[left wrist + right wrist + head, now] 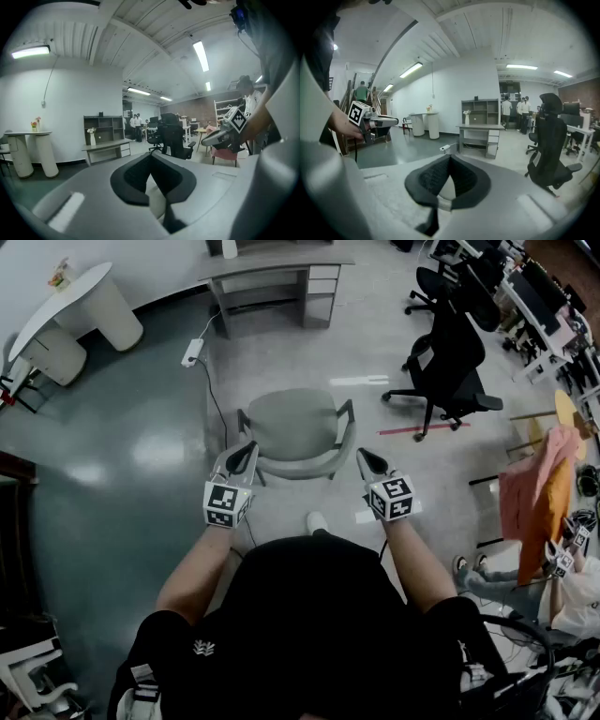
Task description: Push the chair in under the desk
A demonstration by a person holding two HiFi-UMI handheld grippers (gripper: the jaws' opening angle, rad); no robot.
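A grey armchair [295, 432] stands in the middle of the floor, its seat facing the grey desk [272, 263] at the far wall, well short of it. My left gripper [246, 454] is shut at the chair's rear left corner. At the rear right corner my right gripper [363, 458] is shut too. I cannot tell whether either tip touches the chair. The left gripper view looks over its shut jaws [151, 157] to the desk [105, 147]; the right gripper view looks past its shut jaws [449, 159] to the desk [480, 133]. The chair is hidden in both.
A power strip [192, 352] with its cable lies on the floor left of the chair. Black office chairs [450, 362] stand at the right. White round tables [66, 315] are at the far left. A pink chair [539, 493] and a seated person are at the right edge.
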